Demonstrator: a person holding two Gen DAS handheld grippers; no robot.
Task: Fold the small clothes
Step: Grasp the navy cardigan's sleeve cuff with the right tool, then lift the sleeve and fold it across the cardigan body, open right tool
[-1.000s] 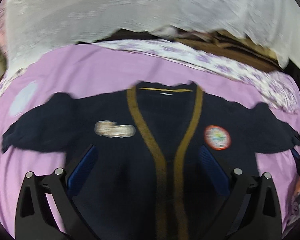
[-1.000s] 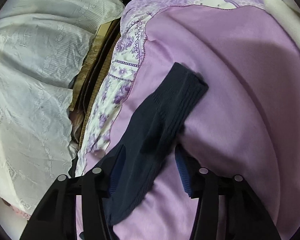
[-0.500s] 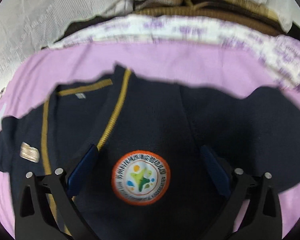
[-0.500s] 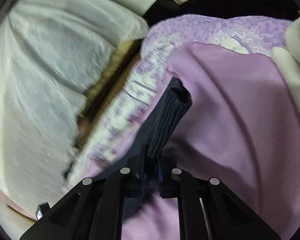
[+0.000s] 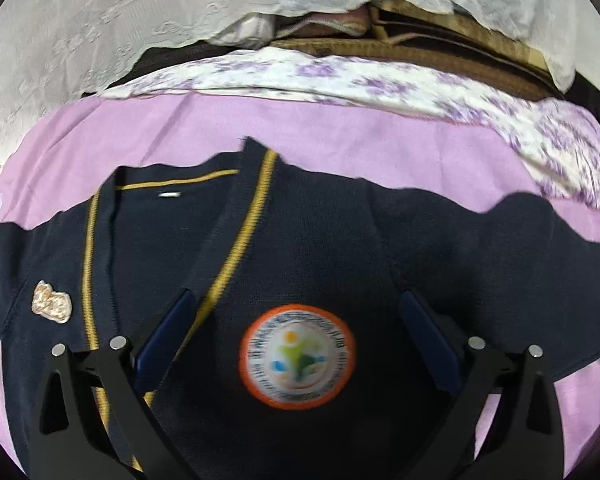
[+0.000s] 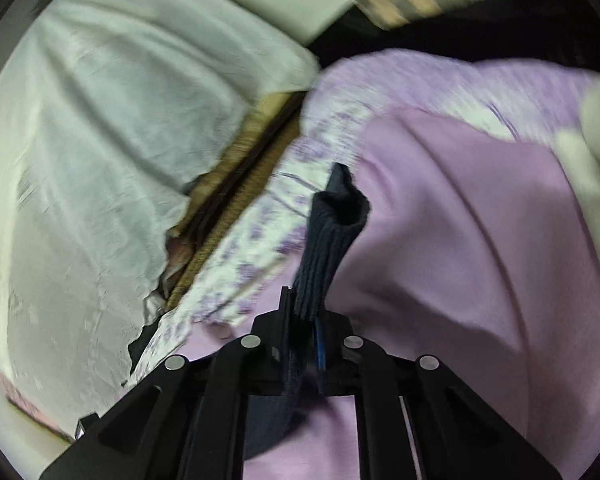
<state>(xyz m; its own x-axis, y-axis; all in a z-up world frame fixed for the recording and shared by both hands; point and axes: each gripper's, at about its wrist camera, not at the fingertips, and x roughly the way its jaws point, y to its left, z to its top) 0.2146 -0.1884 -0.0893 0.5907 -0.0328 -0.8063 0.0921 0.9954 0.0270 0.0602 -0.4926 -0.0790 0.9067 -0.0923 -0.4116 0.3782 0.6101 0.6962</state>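
Pinching the ribbed cuff (image 6: 332, 236), the right gripper (image 6: 306, 320) has closed tight and lifts the sleeve clear, probably to fold it inward. Spread wide and empty, the left gripper (image 5: 296, 320) hovers over the badge (image 5: 298, 356), likely ready to pin the cardigan (image 5: 340, 248), which lies flat on the purple sheet (image 5: 340, 136).
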